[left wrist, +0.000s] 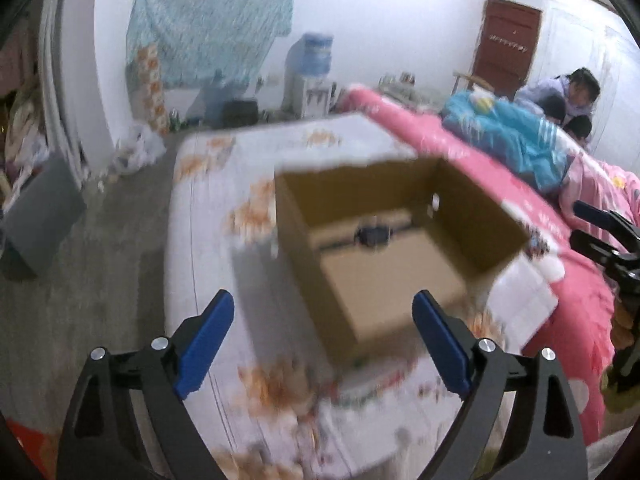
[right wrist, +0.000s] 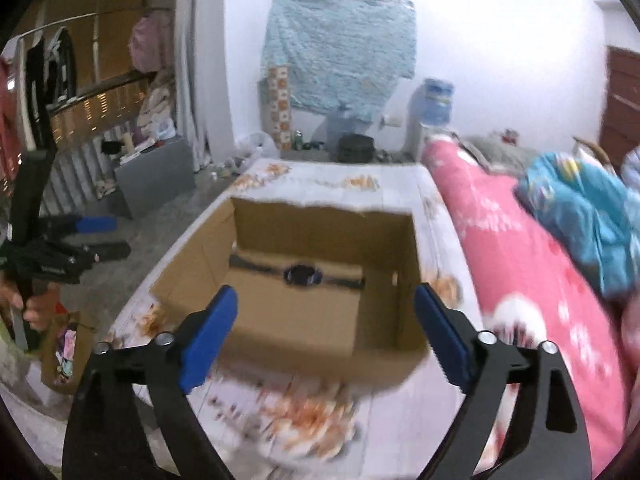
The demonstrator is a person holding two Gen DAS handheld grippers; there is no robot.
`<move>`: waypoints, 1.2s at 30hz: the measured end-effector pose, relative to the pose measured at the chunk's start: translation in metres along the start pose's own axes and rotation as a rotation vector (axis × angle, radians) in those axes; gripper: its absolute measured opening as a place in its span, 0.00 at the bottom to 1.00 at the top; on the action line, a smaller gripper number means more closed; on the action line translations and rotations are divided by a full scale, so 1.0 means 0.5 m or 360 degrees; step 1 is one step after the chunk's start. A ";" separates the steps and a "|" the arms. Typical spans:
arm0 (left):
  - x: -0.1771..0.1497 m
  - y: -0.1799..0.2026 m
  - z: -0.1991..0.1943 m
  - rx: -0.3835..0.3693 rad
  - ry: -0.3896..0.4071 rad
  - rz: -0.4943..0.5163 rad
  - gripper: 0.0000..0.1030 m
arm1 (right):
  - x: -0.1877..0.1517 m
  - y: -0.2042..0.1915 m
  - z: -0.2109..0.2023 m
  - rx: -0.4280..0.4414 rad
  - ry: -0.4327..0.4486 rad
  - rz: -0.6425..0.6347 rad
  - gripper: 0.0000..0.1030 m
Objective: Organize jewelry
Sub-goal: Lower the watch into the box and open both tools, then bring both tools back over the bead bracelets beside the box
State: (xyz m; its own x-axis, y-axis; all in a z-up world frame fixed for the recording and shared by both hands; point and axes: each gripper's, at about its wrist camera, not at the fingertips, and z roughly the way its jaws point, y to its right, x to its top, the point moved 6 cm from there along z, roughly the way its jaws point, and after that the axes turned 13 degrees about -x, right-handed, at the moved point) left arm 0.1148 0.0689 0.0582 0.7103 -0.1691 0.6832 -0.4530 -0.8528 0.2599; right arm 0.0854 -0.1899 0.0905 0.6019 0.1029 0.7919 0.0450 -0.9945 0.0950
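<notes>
An open brown cardboard box (left wrist: 464,216) stands on the flowered white bedsheet. A dark wristwatch (left wrist: 374,236) lies flat on the box floor near the far wall. My left gripper (left wrist: 324,320) is open and empty, held above the box's near left corner. In the right wrist view the box (right wrist: 404,264) sits straight ahead with the watch (right wrist: 303,275) inside. My right gripper (right wrist: 326,312) is open and empty over the box's near rim. The right gripper shows at the left view's right edge (left wrist: 600,236); the left gripper shows at the right view's left edge (right wrist: 92,240).
A pink quilt (right wrist: 516,256) and a blue blanket (right wrist: 584,204) lie along the right of the bed. People sit at the far right (left wrist: 576,100). A grey box (right wrist: 156,172), bags and a water dispenser (right wrist: 432,116) stand on the floor beyond the bed.
</notes>
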 end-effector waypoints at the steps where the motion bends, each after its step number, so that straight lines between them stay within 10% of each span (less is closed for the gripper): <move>1: -0.027 -0.001 0.006 -0.0004 -0.0027 -0.0013 0.86 | -0.032 -0.016 0.001 -0.0008 -0.0051 0.0020 0.89; 12: -0.236 -0.041 0.147 0.0225 -0.0373 -0.0148 0.86 | -0.209 -0.134 0.055 -0.0142 -0.0405 0.0189 0.92; 36: -0.261 -0.062 0.177 0.0255 -0.0464 -0.0167 0.95 | -0.265 -0.154 0.018 -0.0126 -0.0420 0.0636 0.92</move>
State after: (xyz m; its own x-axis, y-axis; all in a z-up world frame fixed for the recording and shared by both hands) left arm 0.0835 0.0735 -0.0994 0.8828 -0.1909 0.4291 -0.2958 -0.9357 0.1923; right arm 0.0096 -0.1273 -0.0270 0.7419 -0.3062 0.5965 -0.2856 -0.9492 -0.1321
